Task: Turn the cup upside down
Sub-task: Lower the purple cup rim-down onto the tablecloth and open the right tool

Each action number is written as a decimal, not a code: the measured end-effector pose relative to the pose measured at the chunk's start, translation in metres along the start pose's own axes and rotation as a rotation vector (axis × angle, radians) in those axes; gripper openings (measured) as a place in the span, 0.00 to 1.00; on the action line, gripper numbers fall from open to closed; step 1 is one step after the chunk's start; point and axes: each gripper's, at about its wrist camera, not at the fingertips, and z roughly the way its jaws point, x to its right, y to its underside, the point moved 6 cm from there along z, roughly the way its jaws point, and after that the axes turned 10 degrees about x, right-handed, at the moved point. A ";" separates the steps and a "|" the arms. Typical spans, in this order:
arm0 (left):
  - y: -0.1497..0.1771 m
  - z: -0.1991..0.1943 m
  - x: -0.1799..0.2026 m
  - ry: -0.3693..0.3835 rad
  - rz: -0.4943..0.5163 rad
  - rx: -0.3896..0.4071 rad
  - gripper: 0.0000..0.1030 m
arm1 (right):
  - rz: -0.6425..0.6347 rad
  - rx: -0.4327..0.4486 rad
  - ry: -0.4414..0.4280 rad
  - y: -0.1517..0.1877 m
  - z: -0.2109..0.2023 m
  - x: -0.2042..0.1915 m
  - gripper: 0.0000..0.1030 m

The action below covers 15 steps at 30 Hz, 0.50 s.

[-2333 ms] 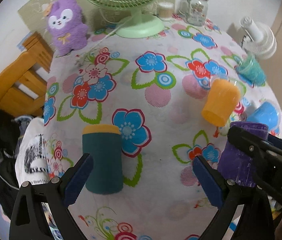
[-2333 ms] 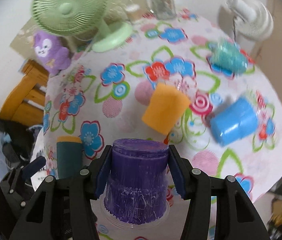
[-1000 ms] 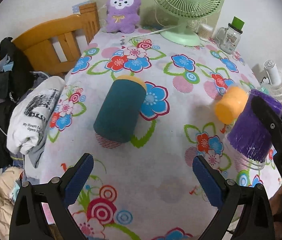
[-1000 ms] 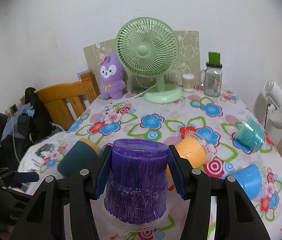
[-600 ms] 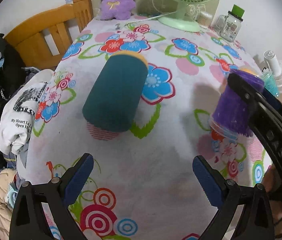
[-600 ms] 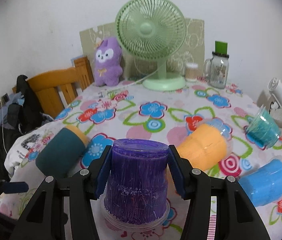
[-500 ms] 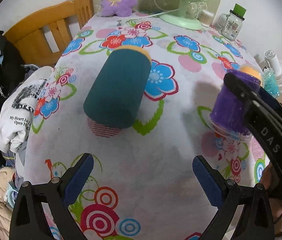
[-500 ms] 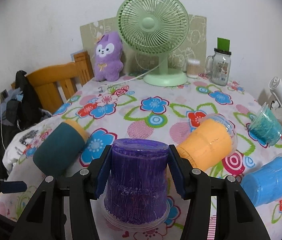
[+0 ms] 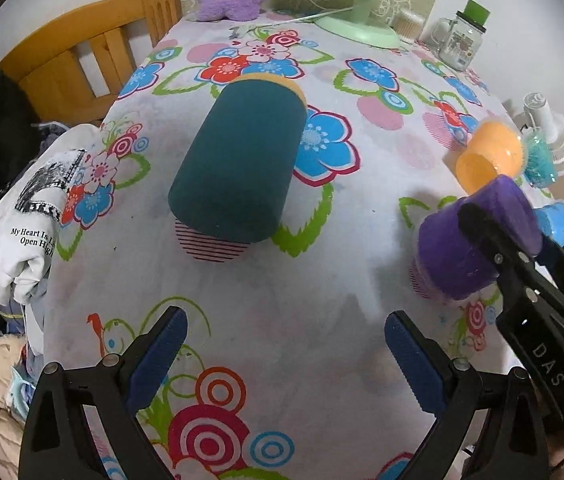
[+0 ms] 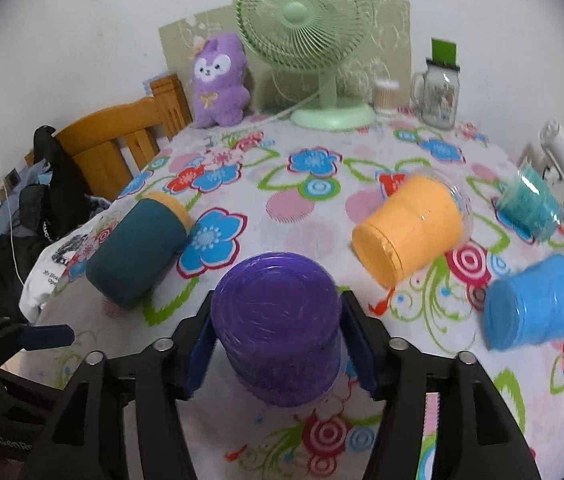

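Note:
A purple cup stands mouth down on the flowered tablecloth, its flat base facing up. My right gripper has its blue pads on either side of the cup, and a small gap shows at each pad. The cup also shows in the left wrist view, with the right gripper's black arm over it. My left gripper is open and empty above the tablecloth, near the table's front edge.
A dark teal cup lies on its side at the left. An orange cup, a blue cup and a teal cup lie on their sides at the right. A green fan, a purple plush and a jar stand at the back.
The purple cup has gone down onto the cloth mouth down. The right camera now looks down on its base, and the pads have eased apart. The left gripper stayed open.

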 end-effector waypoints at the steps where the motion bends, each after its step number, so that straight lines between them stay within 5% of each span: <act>1: -0.001 -0.003 0.001 -0.001 0.007 -0.008 0.97 | 0.008 -0.021 0.003 -0.002 -0.002 0.000 0.81; 15: -0.041 -0.063 0.018 0.018 0.054 -0.020 0.97 | 0.032 -0.143 0.067 -0.060 -0.056 0.004 0.95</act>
